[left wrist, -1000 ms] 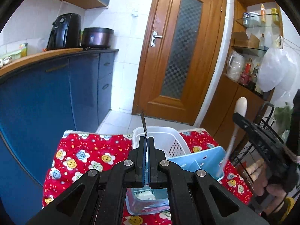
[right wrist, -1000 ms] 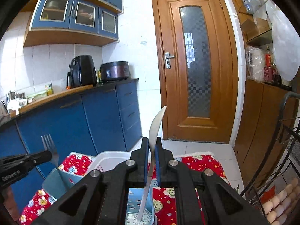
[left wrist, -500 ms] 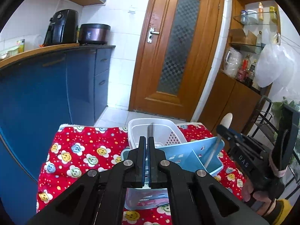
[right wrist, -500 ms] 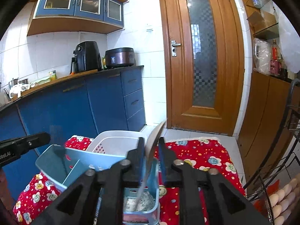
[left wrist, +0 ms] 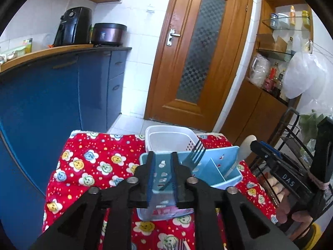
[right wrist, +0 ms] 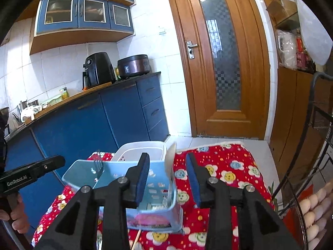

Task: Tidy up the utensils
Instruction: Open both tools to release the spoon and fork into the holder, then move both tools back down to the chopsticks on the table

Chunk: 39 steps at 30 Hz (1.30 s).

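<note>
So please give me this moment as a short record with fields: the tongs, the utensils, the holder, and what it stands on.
left tongs: open, nothing held
right tongs: open, nothing held
fork: in the blue holder, tines up
spoon: in the blue holder, bowl up, leaning on the rim
blue holder: divided, on the red cloth
white basket: behind the holder; contents not visible
red cloth: flower print, covers the table

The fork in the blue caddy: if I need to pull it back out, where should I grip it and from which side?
Probably grip the fork at the neck just below its tines, coming from above. It stands tines-up and leaning in the blue caddy, its handle sunk inside, so only the top is reachable.
</note>
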Each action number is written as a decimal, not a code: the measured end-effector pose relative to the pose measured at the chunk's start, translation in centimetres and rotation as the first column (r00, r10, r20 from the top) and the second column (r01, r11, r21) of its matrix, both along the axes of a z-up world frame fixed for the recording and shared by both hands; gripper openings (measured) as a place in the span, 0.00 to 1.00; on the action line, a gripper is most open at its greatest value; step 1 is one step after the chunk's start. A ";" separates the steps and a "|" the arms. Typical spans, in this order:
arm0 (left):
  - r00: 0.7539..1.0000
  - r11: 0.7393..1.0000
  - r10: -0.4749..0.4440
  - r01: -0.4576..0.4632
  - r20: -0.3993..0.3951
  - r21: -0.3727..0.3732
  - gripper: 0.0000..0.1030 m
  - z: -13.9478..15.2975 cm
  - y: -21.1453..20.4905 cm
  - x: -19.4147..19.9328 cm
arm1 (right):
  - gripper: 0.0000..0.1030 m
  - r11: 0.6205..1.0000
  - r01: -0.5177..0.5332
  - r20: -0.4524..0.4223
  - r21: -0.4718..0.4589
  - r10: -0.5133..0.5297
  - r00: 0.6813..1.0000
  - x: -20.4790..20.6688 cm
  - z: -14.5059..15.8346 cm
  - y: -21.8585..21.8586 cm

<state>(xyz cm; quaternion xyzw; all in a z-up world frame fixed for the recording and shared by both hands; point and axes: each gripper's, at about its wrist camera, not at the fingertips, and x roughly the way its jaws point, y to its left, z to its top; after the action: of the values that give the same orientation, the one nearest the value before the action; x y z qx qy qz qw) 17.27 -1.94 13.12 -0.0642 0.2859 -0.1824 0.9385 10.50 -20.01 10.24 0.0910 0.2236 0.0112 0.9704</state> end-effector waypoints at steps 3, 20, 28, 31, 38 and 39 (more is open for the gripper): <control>1.000 1.000 0.006 -0.006 0.009 0.006 0.36 0.0 0.3 -1.0 | 0.38 1.000 -0.017 -0.030 0.011 0.017 0.999 -1.0 -0.3 0.3; 0.994 0.999 -0.016 0.020 -0.107 0.036 0.38 -3.2 0.5 -6.2 | 0.38 0.993 -0.122 -0.196 0.010 0.121 0.973 -6.5 -4.4 3.6; 0.982 0.999 -0.033 0.040 -0.188 0.034 0.38 -6.2 -0.1 -7.6 | 0.38 0.993 -0.118 -0.260 0.030 0.122 0.958 -7.9 -7.0 3.7; 0.976 0.997 -0.051 0.061 -0.211 0.041 0.38 -7.2 -0.5 -8.1 | 0.38 0.993 -0.104 -0.275 0.047 0.113 0.955 -8.3 -7.7 3.2; 0.962 0.993 -0.087 0.103 -0.258 0.051 0.38 -9.1 -1.7 -9.0 | 0.38 0.994 -0.081 -0.295 0.075 0.100 0.950 -9.1 -8.8 2.2; 0.959 0.993 -0.094 0.109 -0.268 0.044 0.38 -9.5 -1.8 -9.0 | 0.38 0.994 -0.078 -0.298 0.079 0.098 0.949 -9.1 -9.0 2.1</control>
<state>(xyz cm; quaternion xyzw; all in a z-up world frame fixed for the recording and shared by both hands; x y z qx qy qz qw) 8.25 -3.75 3.65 -0.0458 0.4174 -0.2116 0.8826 1.40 -17.86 1.28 0.1136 0.3724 0.0477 0.9199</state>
